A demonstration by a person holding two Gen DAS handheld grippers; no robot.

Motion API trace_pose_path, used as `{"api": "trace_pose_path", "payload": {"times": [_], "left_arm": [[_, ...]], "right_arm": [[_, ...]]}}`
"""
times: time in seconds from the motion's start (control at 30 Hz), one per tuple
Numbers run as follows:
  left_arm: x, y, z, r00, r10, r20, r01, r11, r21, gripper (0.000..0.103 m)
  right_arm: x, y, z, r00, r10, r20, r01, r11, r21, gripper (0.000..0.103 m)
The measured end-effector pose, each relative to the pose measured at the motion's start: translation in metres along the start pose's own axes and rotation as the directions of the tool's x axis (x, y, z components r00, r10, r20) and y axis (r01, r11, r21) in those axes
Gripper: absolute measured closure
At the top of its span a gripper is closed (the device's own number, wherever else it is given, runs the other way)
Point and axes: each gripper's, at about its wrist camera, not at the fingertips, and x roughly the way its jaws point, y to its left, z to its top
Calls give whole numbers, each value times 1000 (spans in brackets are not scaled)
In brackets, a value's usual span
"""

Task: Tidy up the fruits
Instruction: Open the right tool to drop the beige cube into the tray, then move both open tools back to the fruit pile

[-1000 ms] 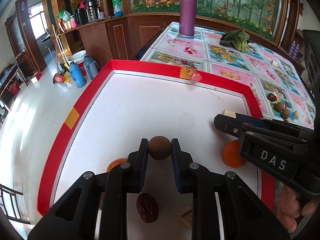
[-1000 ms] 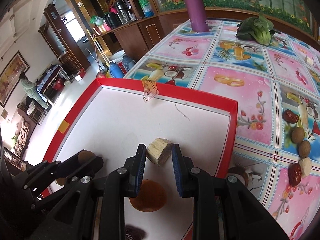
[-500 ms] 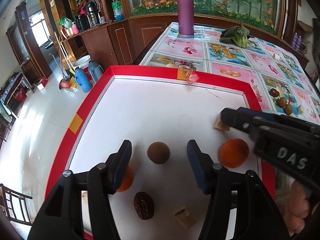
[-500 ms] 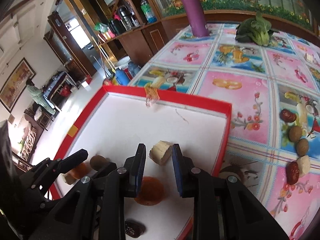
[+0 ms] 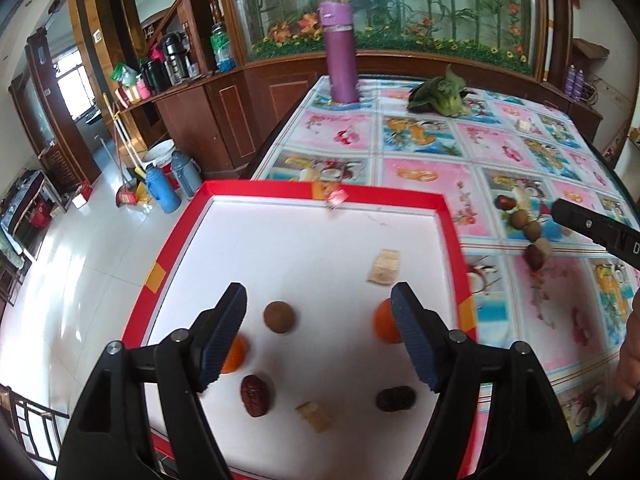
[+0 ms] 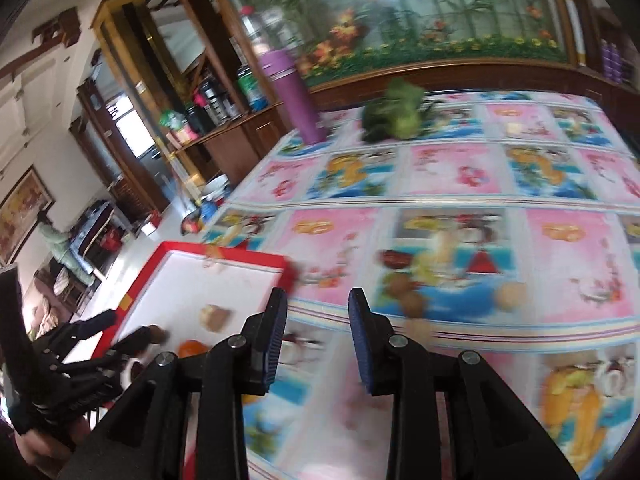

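Both grippers have let go: the left gripper (image 5: 318, 336) gapes wide, empty, over the tray (image 5: 256, 191), leaving its brown fruit (image 5: 280, 317) there, while the right gripper (image 6: 318, 338), half open, swings toward fruits (image 6: 412, 302) beside the tray.

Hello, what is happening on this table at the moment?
A person is sorting fruit pieces with two handheld grippers. Both the left gripper and the right gripper are open and hold nothing. The red-edged tray already holds a brown round fruit, oranges and red dates; more fruit waits on the tablecloth.
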Motion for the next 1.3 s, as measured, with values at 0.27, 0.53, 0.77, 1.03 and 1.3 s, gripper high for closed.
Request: {"api": "trace_pose_path", "payload": {"times": [0.27,0.53,0.77,1.03,1.3], "left_arm": [[-14,-56,8,996,-85,12,83,990,111,24],[-16,-100,6,992,-122,-18,123,972,202,24],[-11,-118,7,990,-131,-45,138,962,234,24],[17,-153,12,979,-170,-114,196,939,283,24],[51,-174,17,966,-169,-195,218,938,270,24]], "right_arm": [[-33,-107,-8,978,-211,-6,210,973,98,71],[-11,-114,3,978,-196,-68,201,977,71,71],[29,-92,16,975,-191,-109,194,981,16,71],[38,-97,13,966,-229,-118,230,973,-7,72],[39,-98,14,966,-223,-130,223,975,-18,79]]}}
